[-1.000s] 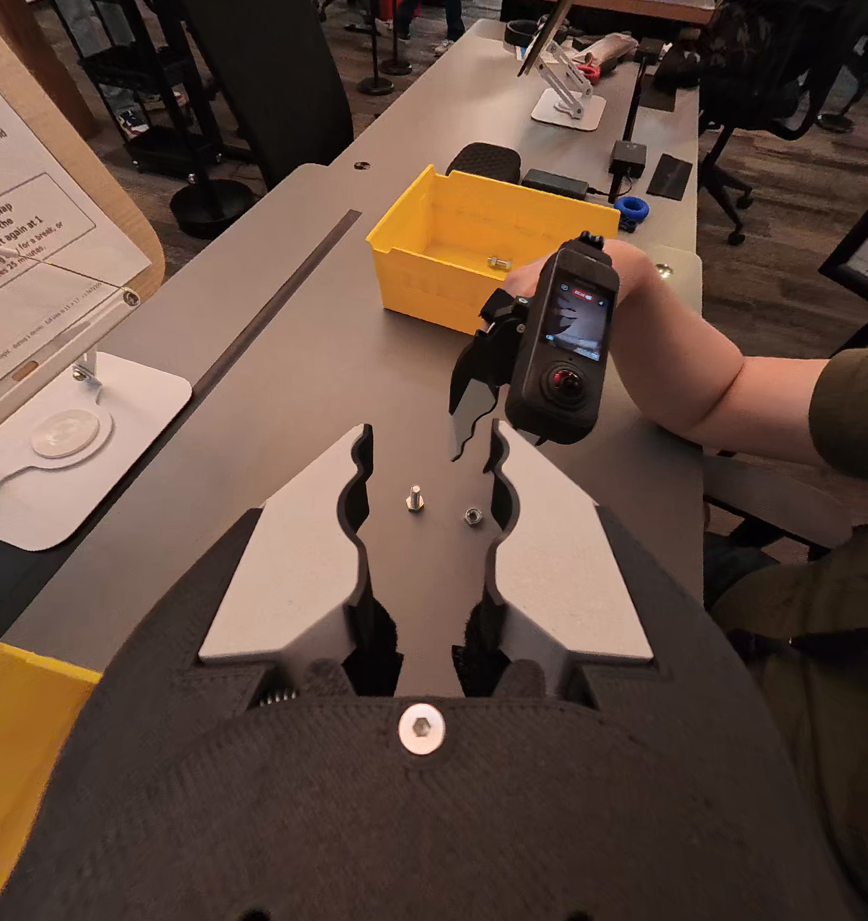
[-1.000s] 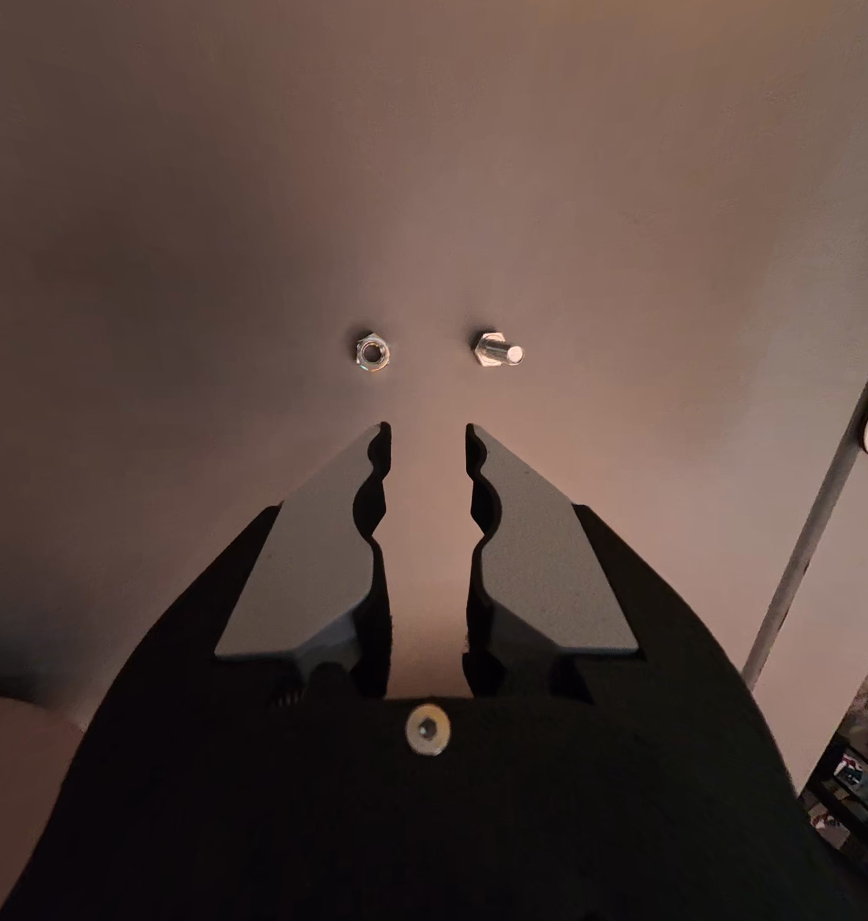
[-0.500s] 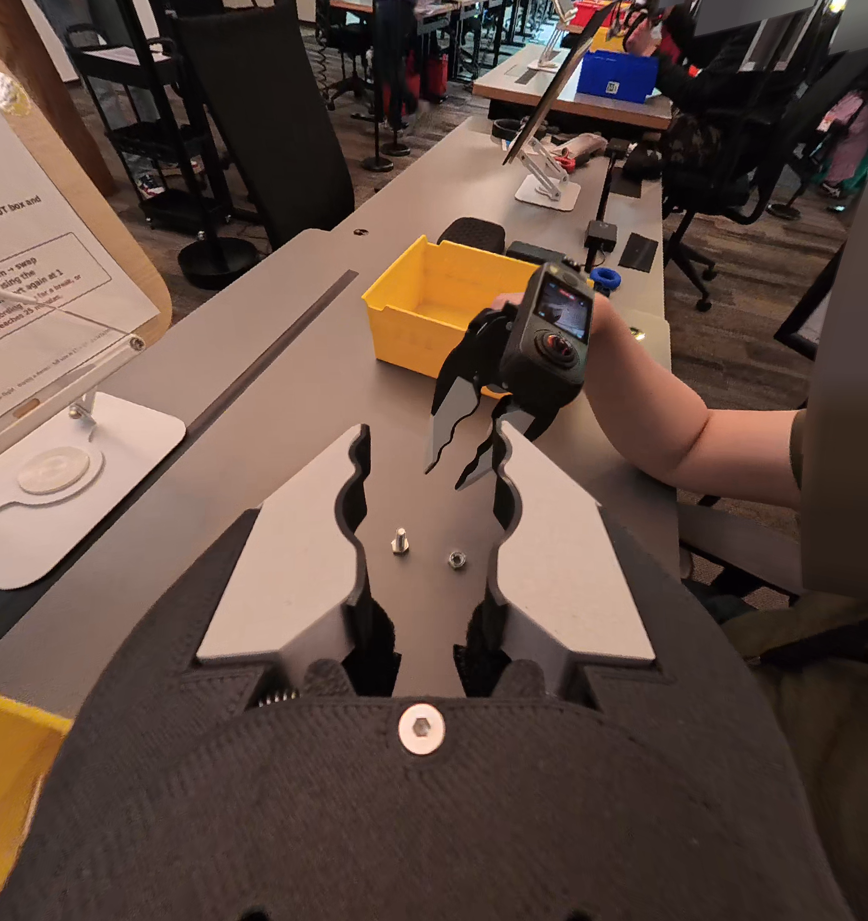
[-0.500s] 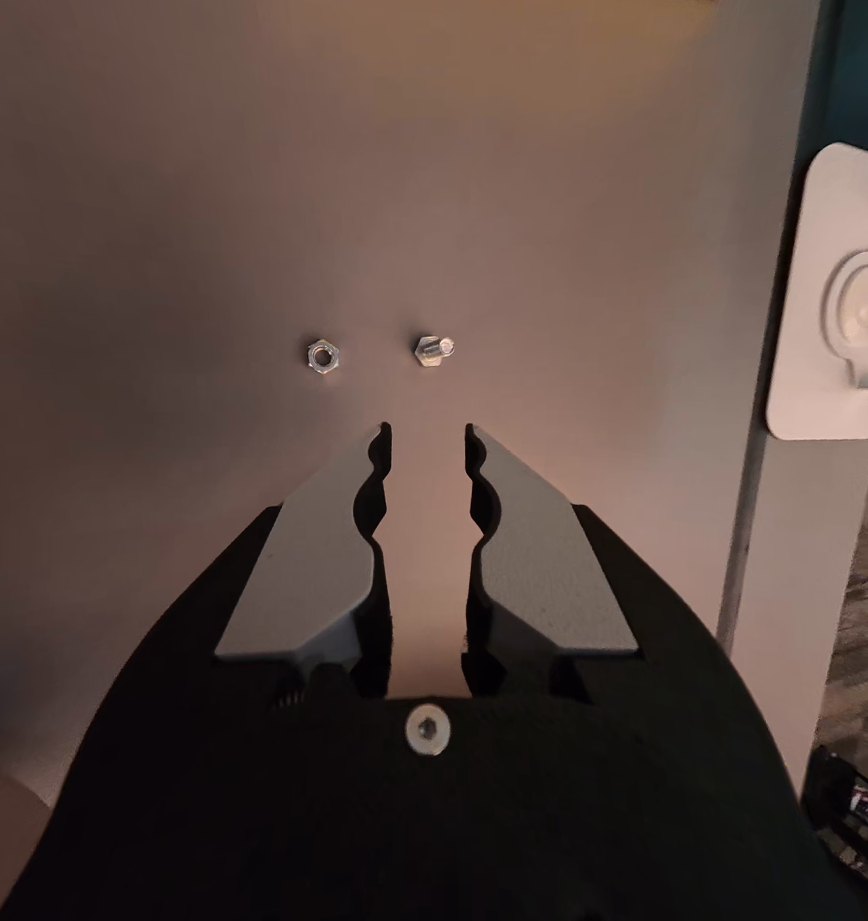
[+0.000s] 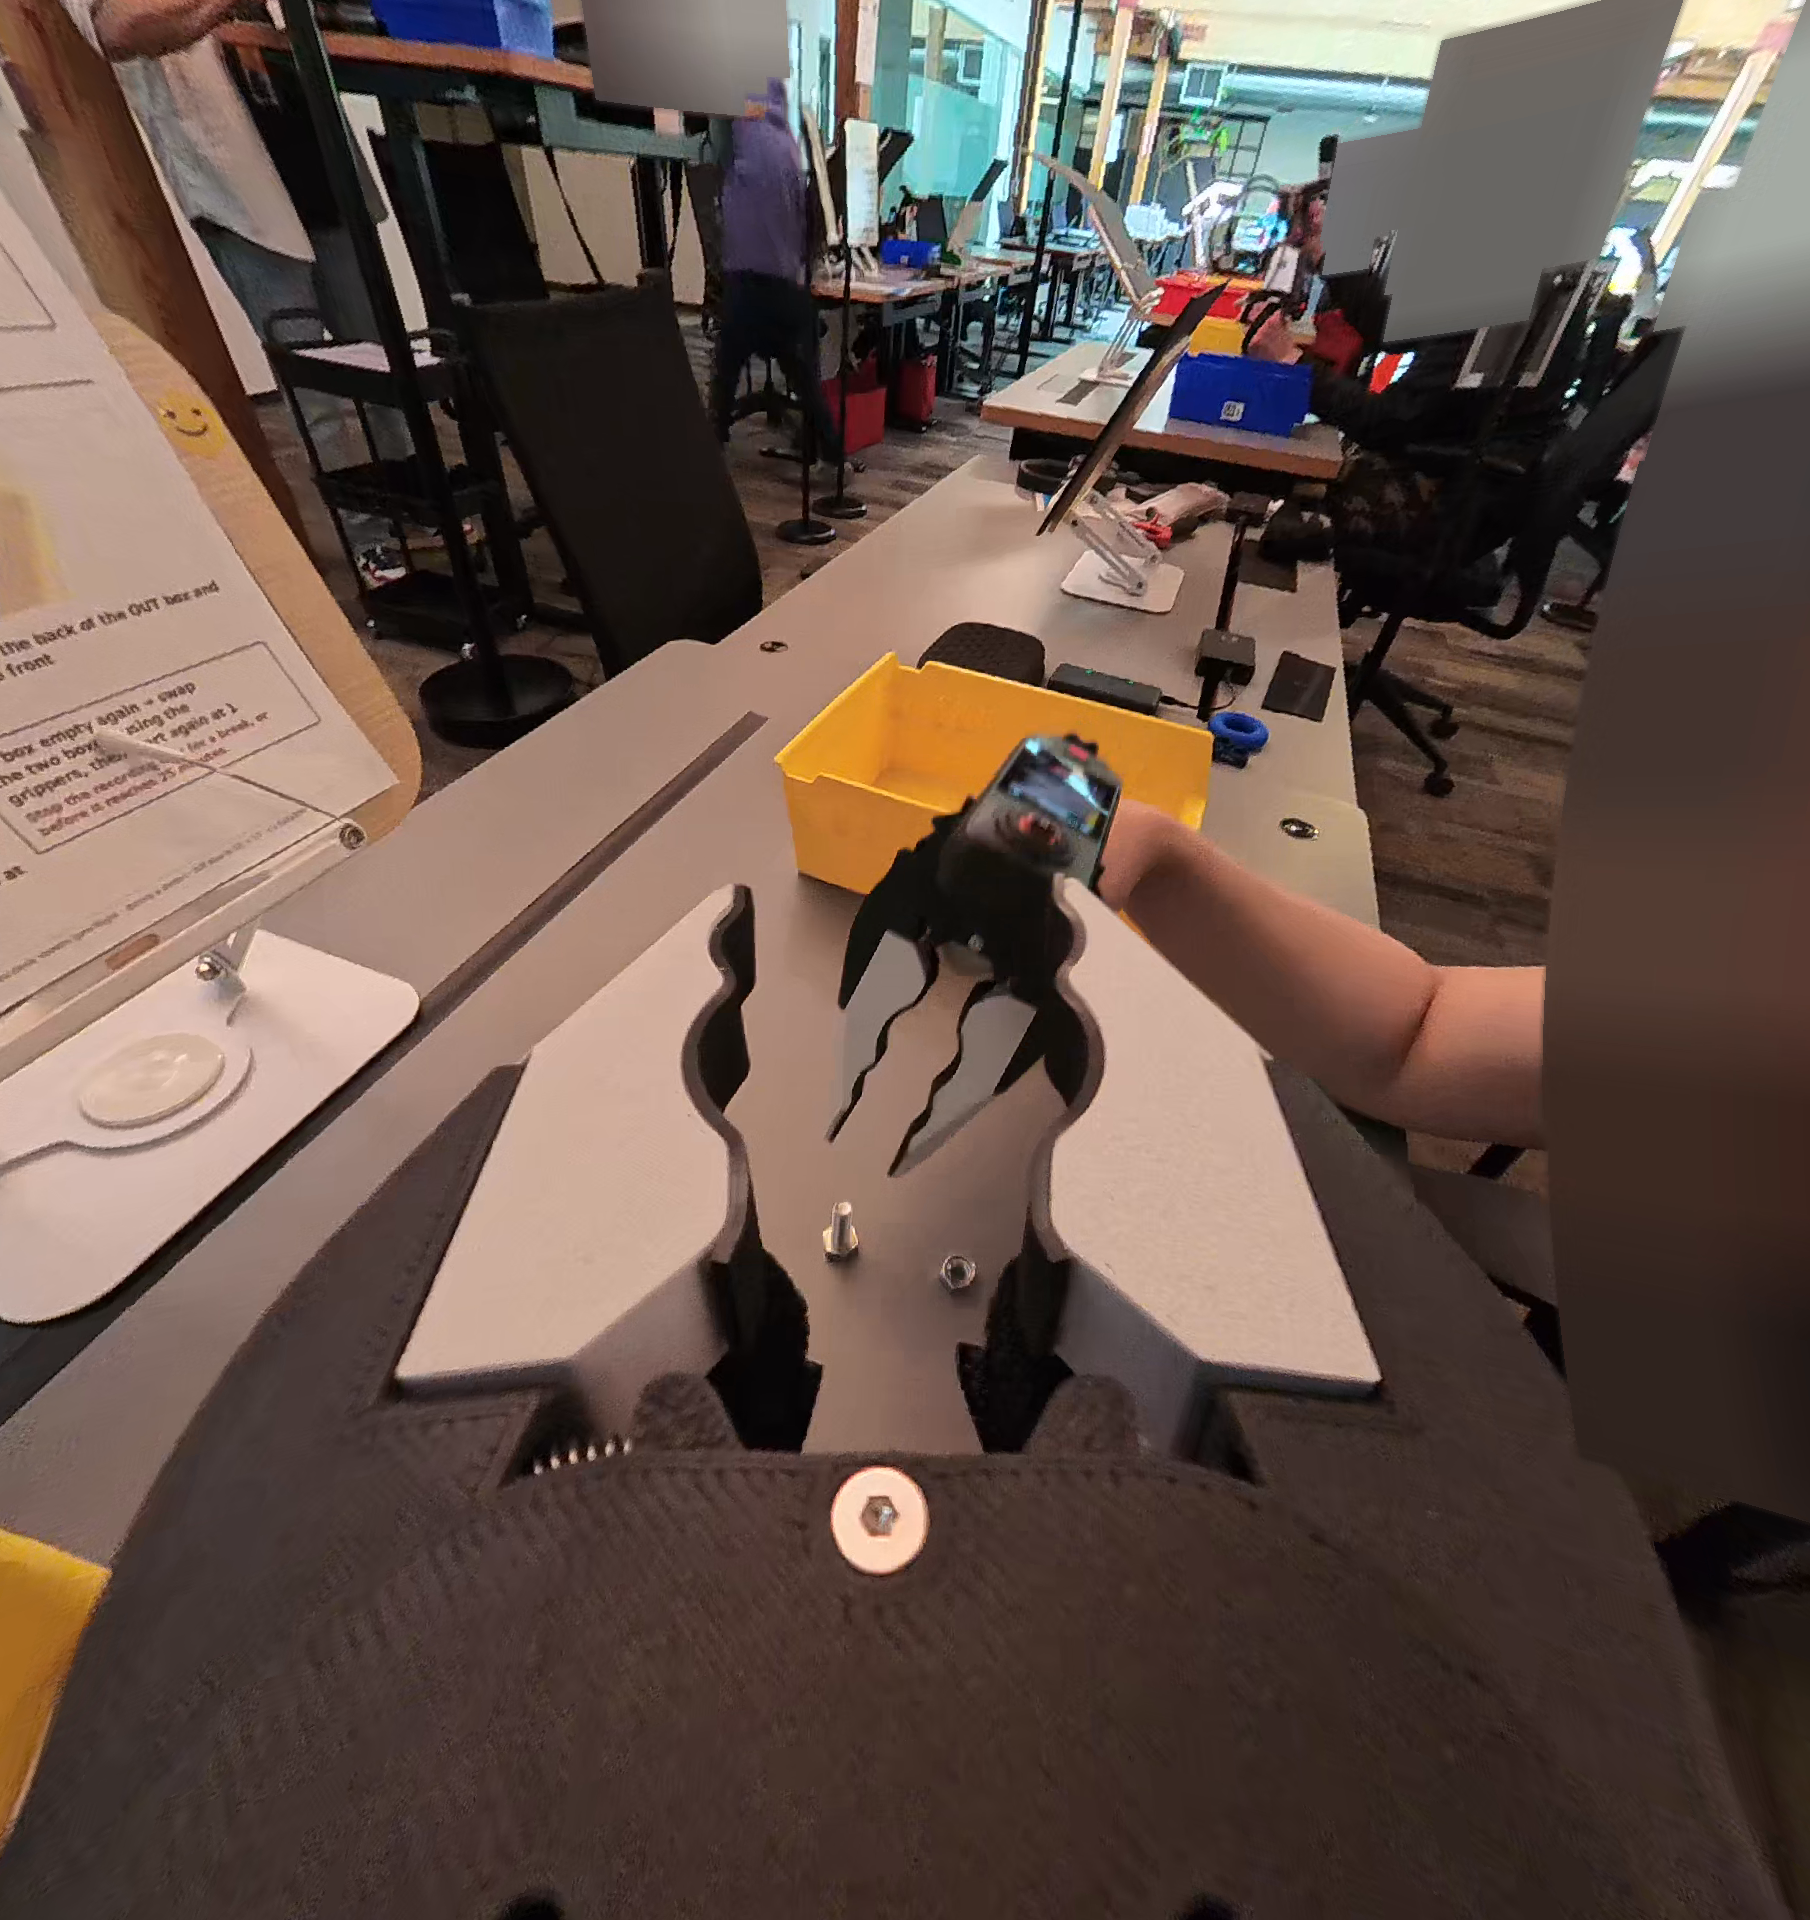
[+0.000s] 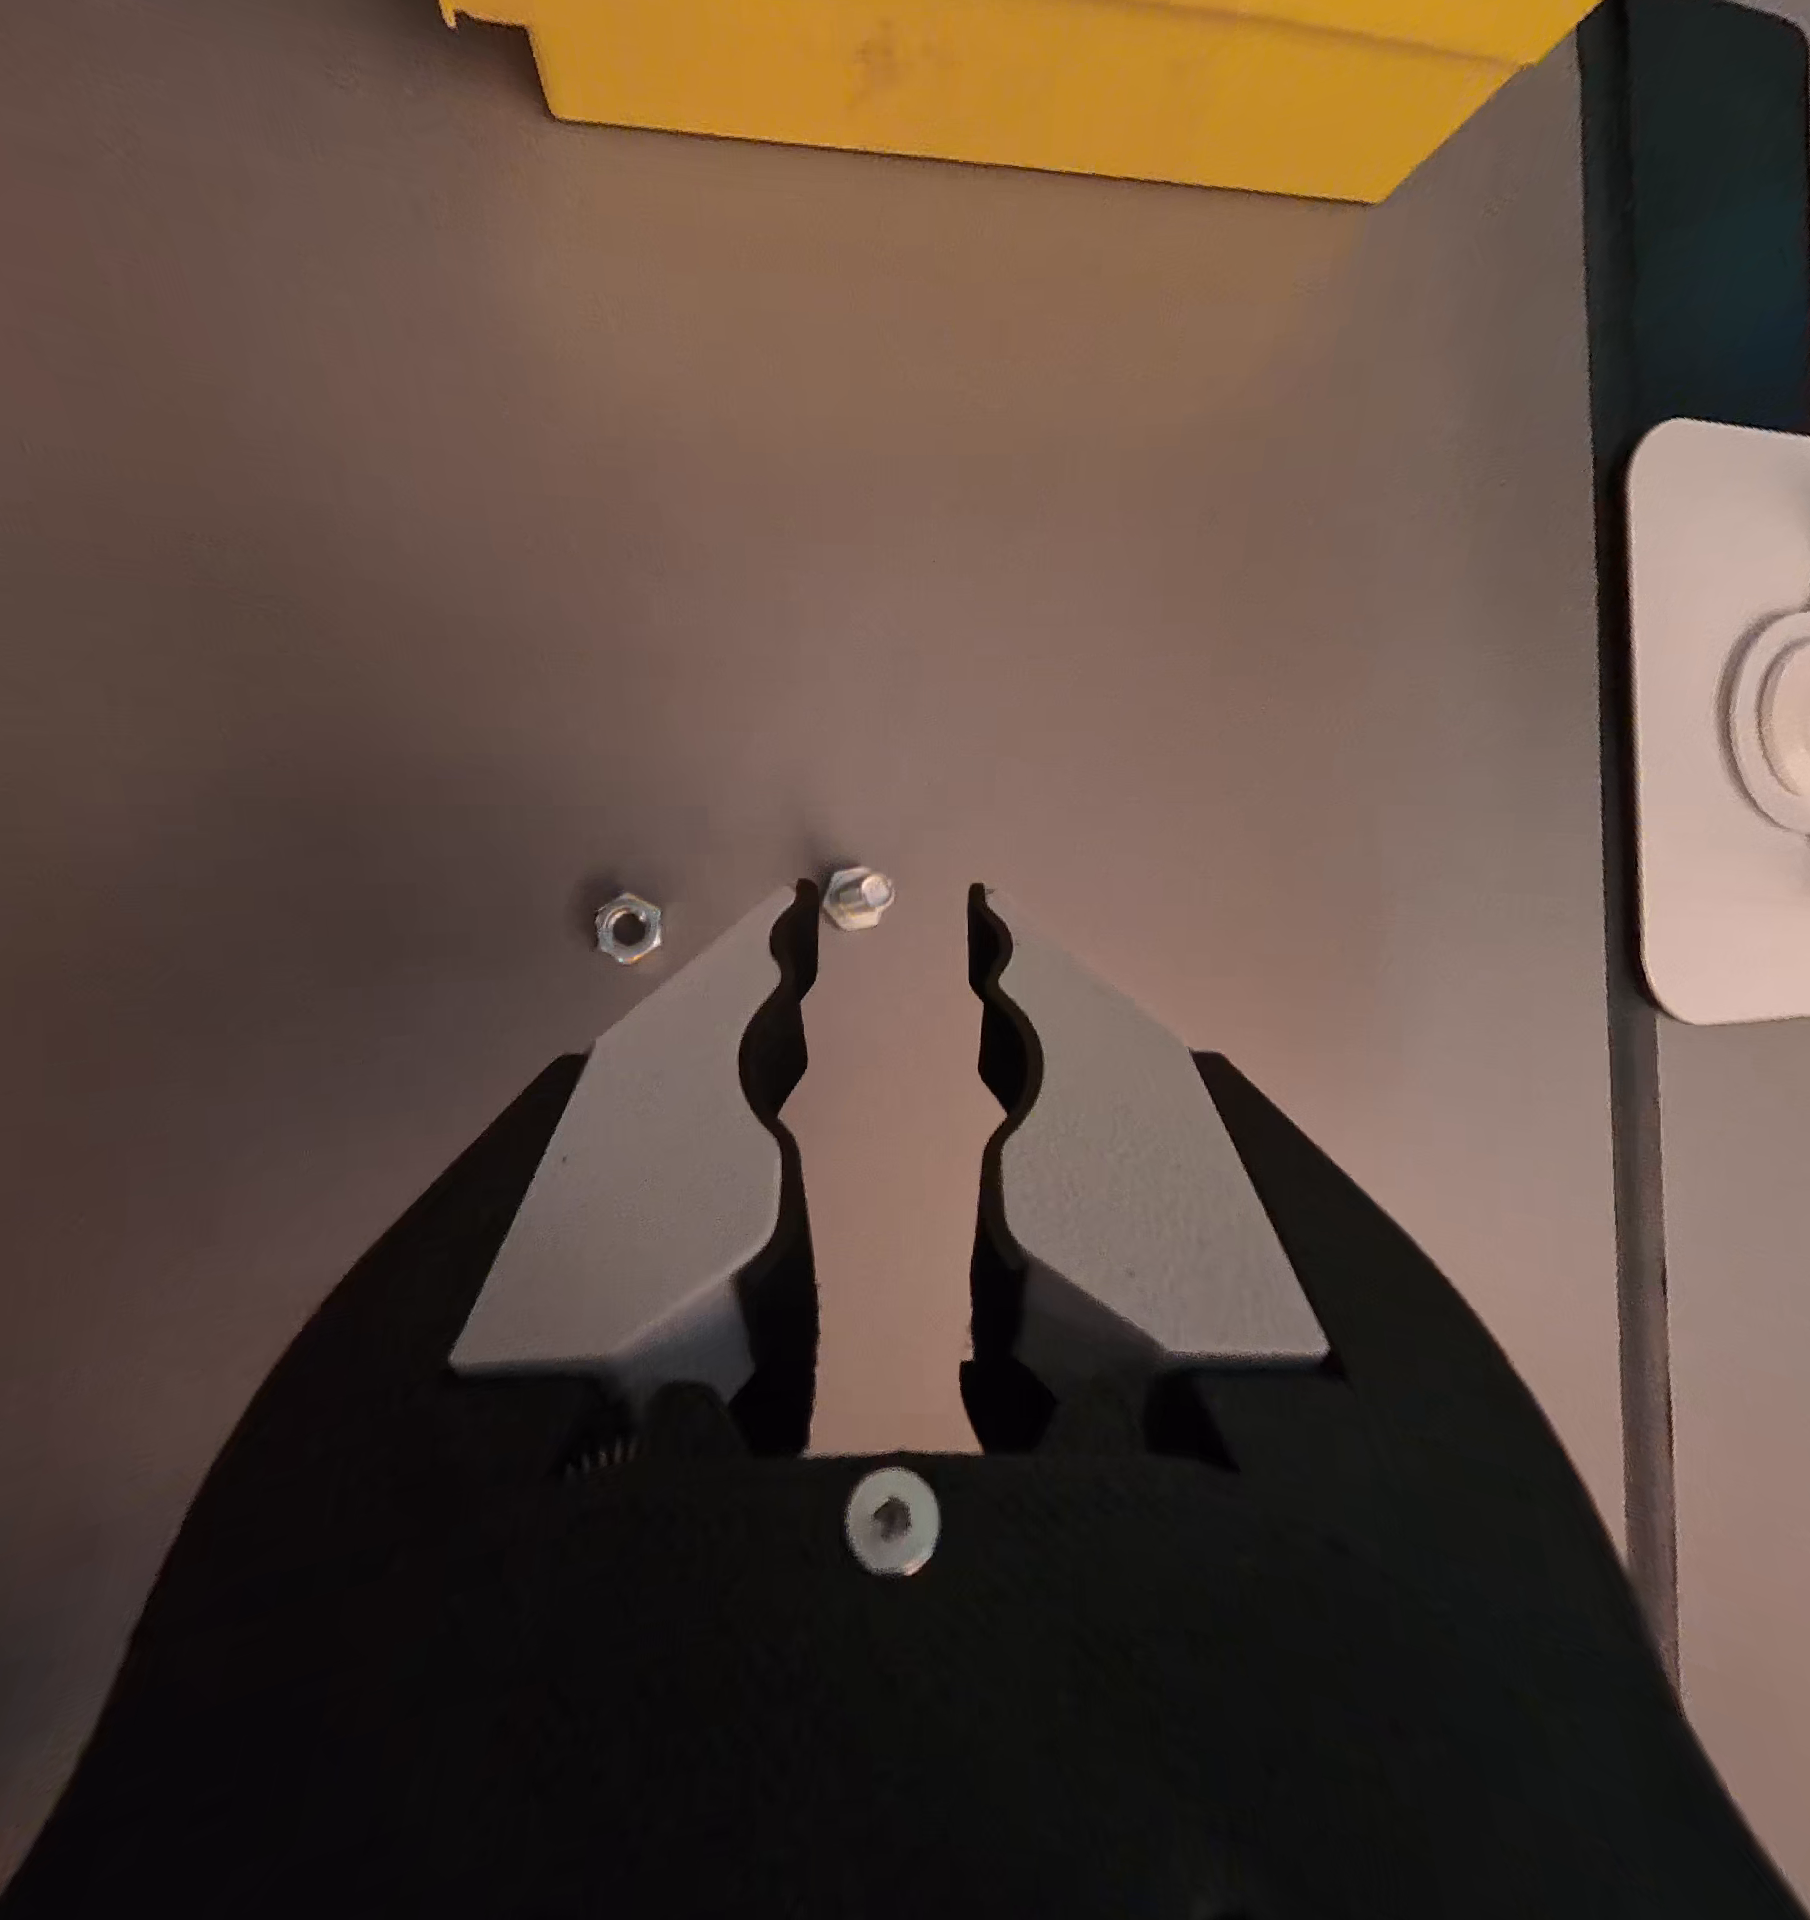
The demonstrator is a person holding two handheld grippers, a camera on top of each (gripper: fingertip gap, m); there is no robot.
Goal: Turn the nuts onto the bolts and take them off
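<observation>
Lying loose on the grey matte tabletop (image 5: 527, 894): one small bright-metal hex-head bolt (image 5: 840, 1233), standing on its head with the short shank pointing up, and one small bright-metal hex nut (image 5: 957, 1270), flat on a face with its bore upward; the two sit near each other but apart, the nut not on the bolt. Left gripper (image 5: 890, 909), black body with grey scalloped fingers: jaws spread wide, holding nothing; bolt and nut appear low in the gap between its fingers. Right gripper (image 6: 885, 896), same make: jaws parted, holding nothing, pointing down at the tabletop; from its own camera the bolt (image 6: 856, 898) lies just beside its left fingertip, inside the gap, and the nut (image 6: 627, 928) lies outside that finger, near it. In the left wrist view the right gripper (image 5: 875, 1138) hangs tips-down just beyond the two parts, held by a bare forearm (image 5: 1316, 997). Also present: yellow open plastic bin (image 5: 994, 748) farther along the table; white stand base (image 5: 153, 1081) carrying a printed sheet, at the left
</observation>
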